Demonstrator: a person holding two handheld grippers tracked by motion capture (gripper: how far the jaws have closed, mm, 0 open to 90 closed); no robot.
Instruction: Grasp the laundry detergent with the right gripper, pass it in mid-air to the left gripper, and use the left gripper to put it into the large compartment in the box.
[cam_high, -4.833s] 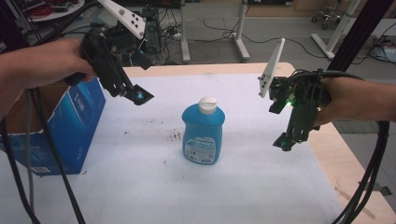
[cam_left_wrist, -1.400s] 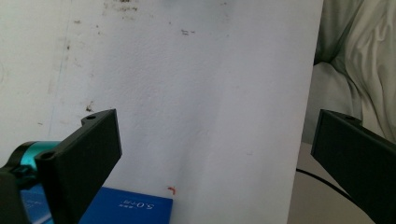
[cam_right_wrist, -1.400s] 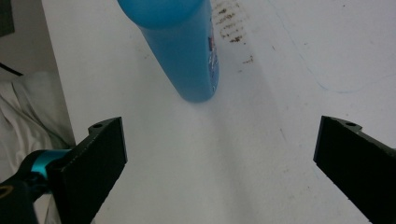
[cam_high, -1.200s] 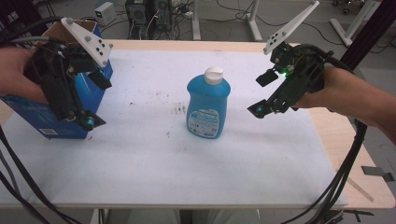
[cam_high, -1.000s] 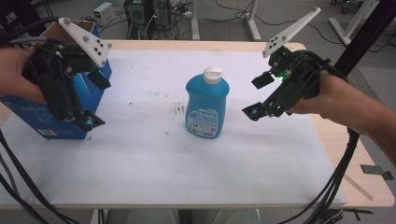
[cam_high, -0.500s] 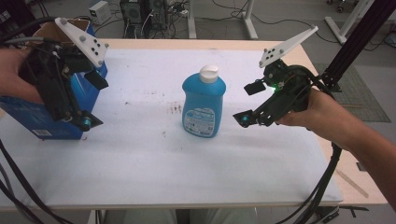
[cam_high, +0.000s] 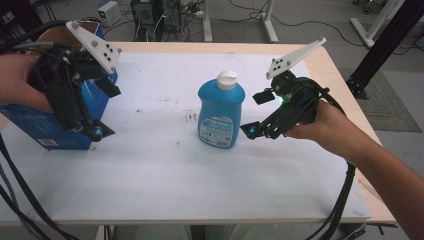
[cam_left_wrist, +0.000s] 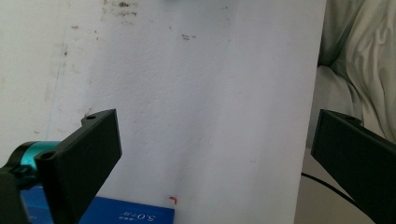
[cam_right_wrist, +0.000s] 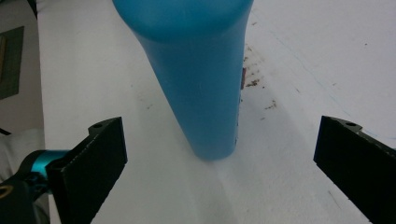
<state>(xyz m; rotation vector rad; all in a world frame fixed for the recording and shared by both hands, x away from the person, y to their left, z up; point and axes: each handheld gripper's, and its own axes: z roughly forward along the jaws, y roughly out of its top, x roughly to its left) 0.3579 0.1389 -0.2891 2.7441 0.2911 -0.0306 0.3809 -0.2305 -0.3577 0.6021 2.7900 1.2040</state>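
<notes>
A blue soap bottle (cam_high: 221, 112) with a white cap stands upright in the middle of the white-covered table (cam_high: 165, 170). My right gripper (cam_high: 256, 114) is open just to the bottle's right, its jaws pointing at the lower body without touching it. In the right gripper view the bottle (cam_right_wrist: 201, 79) stands ahead, between and beyond the spread jaws of the gripper (cam_right_wrist: 219, 144). My left gripper (cam_high: 102, 110) is open at the far left, in front of a blue cardboard box (cam_high: 35, 125). The left gripper view has a corner of that box (cam_left_wrist: 130, 212) below the empty open gripper (cam_left_wrist: 215, 140).
Brown specks (cam_high: 190, 117) mark the cover left of the bottle. The bare wooden table edge (cam_high: 340, 85) runs along the right. A black frame post (cam_high: 385, 40) stands off the table's right; cables and computer gear (cam_high: 155, 15) lie behind it. Pale cloth (cam_left_wrist: 359, 60) hangs past the near edge.
My right gripper has moved left and slightly down, closing in on the bottle's right side. The left gripper has stayed by the blue box. Both stay open.
</notes>
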